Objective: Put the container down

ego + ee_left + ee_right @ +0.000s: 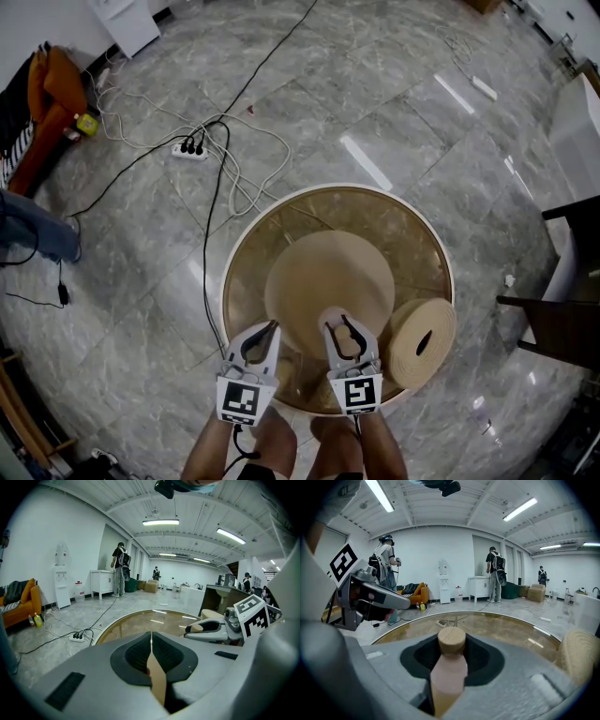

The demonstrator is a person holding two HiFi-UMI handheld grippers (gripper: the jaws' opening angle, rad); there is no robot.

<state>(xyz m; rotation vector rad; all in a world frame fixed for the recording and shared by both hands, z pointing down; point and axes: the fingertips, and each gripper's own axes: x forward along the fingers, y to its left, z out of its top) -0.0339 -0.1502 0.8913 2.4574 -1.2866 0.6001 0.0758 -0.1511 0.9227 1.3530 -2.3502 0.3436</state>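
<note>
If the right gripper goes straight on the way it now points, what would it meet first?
Probably the round brown glass tabletop: the right gripper, shut on a pink container with wooden cap, points forward and slightly down over it. The beige woven roll lies off to the right. Depth is unclear.

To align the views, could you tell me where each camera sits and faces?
Head view: on the head, steeply down at the round table; forearms, left gripper, right gripper show.
Left gripper view: on that gripper, along its jaws across the table; right gripper shows.
Right gripper view: likewise; left gripper shows.
All three share the table.
</note>
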